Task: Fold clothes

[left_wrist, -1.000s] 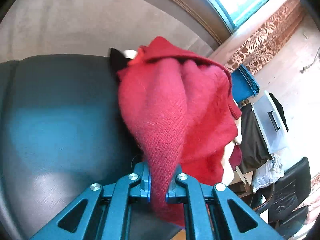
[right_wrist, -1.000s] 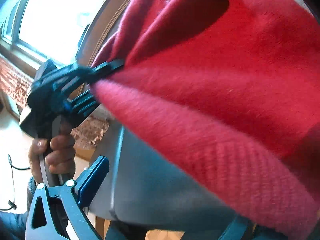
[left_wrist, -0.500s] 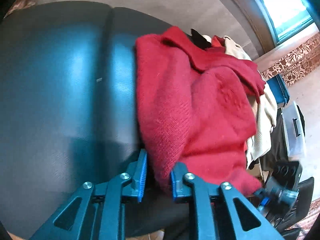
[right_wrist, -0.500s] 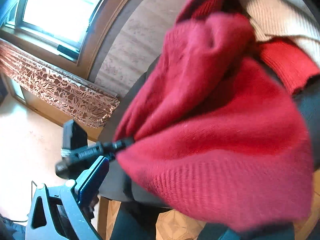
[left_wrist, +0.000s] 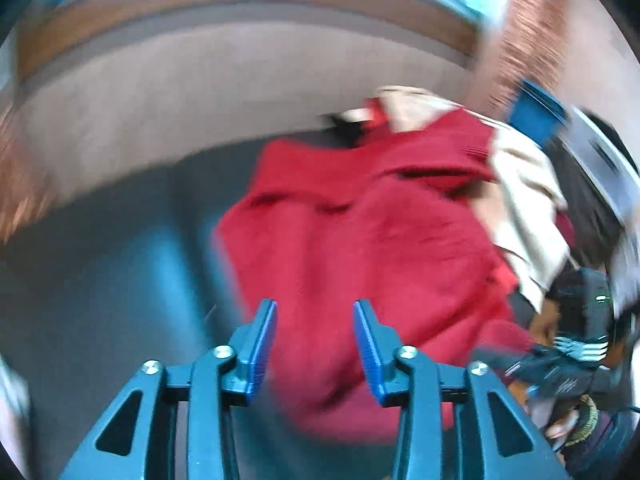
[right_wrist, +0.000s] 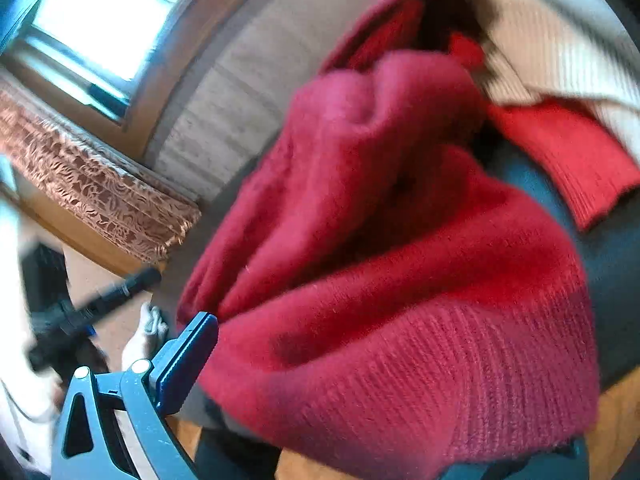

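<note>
2 left gripper fingers gape; red sweater hides right's grip state

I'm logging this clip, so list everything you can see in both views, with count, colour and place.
red sweater: one, dark red knit, heaped on the seat
cream garment: one, off-white ribbed, behind the sweater
red ribbed piece: one, brighter red, beside the cream garment
seat: one, dark, under the clothes
window: one, bright, above a patterned trim
left gripper: blue fingers apart, nothing between them
right gripper: one blue finger showing, the other hidden under the sweater
</note>
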A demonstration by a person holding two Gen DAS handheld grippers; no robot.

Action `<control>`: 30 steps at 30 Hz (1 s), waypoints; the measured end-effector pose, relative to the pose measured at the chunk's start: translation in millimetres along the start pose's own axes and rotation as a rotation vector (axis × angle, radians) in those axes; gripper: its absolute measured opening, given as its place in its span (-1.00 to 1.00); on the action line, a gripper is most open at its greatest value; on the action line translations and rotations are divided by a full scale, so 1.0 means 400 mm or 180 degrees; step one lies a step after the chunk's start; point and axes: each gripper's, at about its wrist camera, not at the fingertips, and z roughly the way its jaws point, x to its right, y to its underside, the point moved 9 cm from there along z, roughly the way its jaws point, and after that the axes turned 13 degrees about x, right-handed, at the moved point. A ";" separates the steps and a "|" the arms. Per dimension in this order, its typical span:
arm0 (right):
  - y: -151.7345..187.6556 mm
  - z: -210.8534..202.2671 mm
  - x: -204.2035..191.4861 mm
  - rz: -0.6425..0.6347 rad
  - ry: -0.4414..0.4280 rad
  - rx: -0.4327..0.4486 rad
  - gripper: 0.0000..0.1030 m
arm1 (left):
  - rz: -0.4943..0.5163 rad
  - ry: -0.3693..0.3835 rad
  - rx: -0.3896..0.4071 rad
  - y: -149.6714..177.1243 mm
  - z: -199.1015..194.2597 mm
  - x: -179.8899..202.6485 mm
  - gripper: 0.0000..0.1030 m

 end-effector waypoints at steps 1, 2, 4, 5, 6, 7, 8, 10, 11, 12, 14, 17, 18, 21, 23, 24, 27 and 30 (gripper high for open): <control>0.001 0.007 -0.003 -0.0055 -0.0013 0.0026 1.00 | 0.0160 0.0074 0.0045 -0.036 0.024 0.044 -0.12; -0.001 0.011 -0.001 -0.0087 -0.0036 0.0044 1.00 | 0.0310 0.0142 0.0085 -0.070 0.047 0.084 -0.09; -0.001 0.019 -0.004 -0.0152 -0.0108 0.0064 1.00 | 0.0556 0.0238 0.0129 -0.123 0.094 0.144 -0.03; 0.000 0.021 -0.006 -0.0188 -0.0146 0.0064 1.00 | 0.0700 0.0259 0.0151 -0.154 0.128 0.172 -0.03; 0.001 0.022 -0.008 -0.0225 -0.0190 0.0062 1.00 | 0.0789 0.0271 0.0147 -0.174 0.161 0.191 -0.03; 0.003 0.022 -0.010 -0.0252 -0.0238 0.0071 1.00 | 0.0871 0.0296 0.0111 -0.189 0.200 0.205 -0.03; 0.003 0.022 -0.011 -0.0279 -0.0275 0.0082 1.00 | 0.0952 0.0320 0.0075 -0.203 0.239 0.220 -0.03; 0.002 0.023 -0.009 -0.0343 -0.0325 0.0080 1.00 | 0.1071 0.0351 -0.0019 -0.220 0.307 0.243 -0.03; 0.001 0.024 -0.008 -0.0375 -0.0351 0.0079 1.00 | 0.1121 0.0367 -0.0075 -0.223 0.339 0.252 -0.03; 0.001 0.026 -0.008 -0.0400 -0.0377 0.0080 1.00 | 0.1190 0.0400 -0.0134 -0.221 0.368 0.256 -0.03; -0.001 0.031 -0.011 -0.0408 -0.0419 0.0079 1.00 | 0.1344 0.0410 -0.0238 -0.212 0.418 0.259 -0.03; -0.008 0.041 -0.009 -0.0422 -0.0466 0.0059 1.00 | 0.1298 0.0354 -0.0363 -0.211 0.490 0.248 -0.03; -0.011 0.046 -0.010 -0.0425 -0.0475 0.0053 1.00 | 0.1250 0.0330 -0.0401 -0.212 0.513 0.242 -0.06; -0.015 0.057 -0.011 -0.0477 -0.0476 0.0053 1.00 | 0.0472 0.0405 -0.0501 -0.223 0.545 0.185 -0.90; -0.015 0.063 -0.011 -0.0520 -0.0470 0.0057 1.00 | -0.0335 0.0509 -0.0277 -0.251 0.513 0.103 -0.91; -0.016 0.066 -0.012 -0.0542 -0.0468 0.0058 1.00 | -0.0649 0.0481 -0.0179 -0.253 0.486 0.048 -0.91; -0.015 0.069 -0.014 -0.0610 -0.0466 0.0076 1.00 | -0.1439 0.0343 0.0077 -0.243 0.402 -0.114 -0.92; -0.015 0.068 -0.015 -0.0637 -0.0450 0.0083 1.00 | -0.1971 -0.0102 0.0286 -0.154 0.264 -0.330 -0.92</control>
